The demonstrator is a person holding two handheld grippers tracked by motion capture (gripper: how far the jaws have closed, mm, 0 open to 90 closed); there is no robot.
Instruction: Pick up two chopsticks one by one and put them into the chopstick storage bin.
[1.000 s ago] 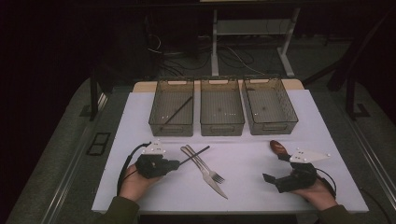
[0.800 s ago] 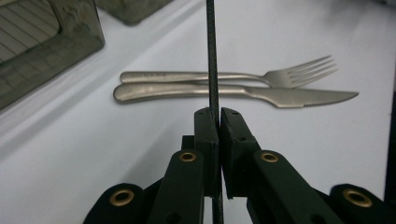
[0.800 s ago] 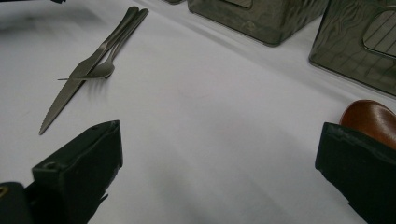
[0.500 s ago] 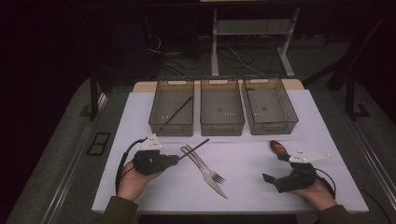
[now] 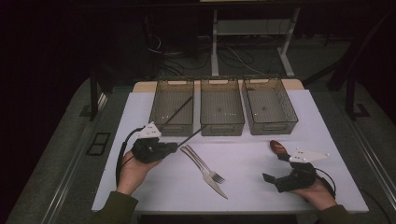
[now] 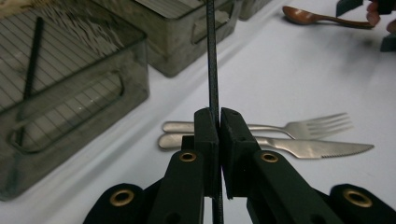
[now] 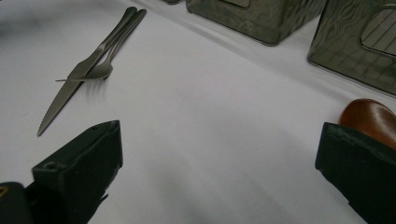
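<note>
From the high view, the left gripper (image 5: 173, 146) sits near the table's (image 5: 140, 186) left edge, jaws clamped on a black chopstick (image 5: 190, 136) slanting toward the left bin (image 5: 159, 100); the right gripper (image 5: 275, 175) rests near the front right corner beside a brown spoon (image 5: 277, 147); from the left gripper view, the jaws pinch the chopstick, with fork (image 6: 299, 129) and knife (image 6: 317, 148) beyond; from the right gripper view, the jaws stand wide apart, holding nothing.

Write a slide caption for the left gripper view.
Left gripper clamps a black chopstick above the fork and knife, beside the bins.
</note>
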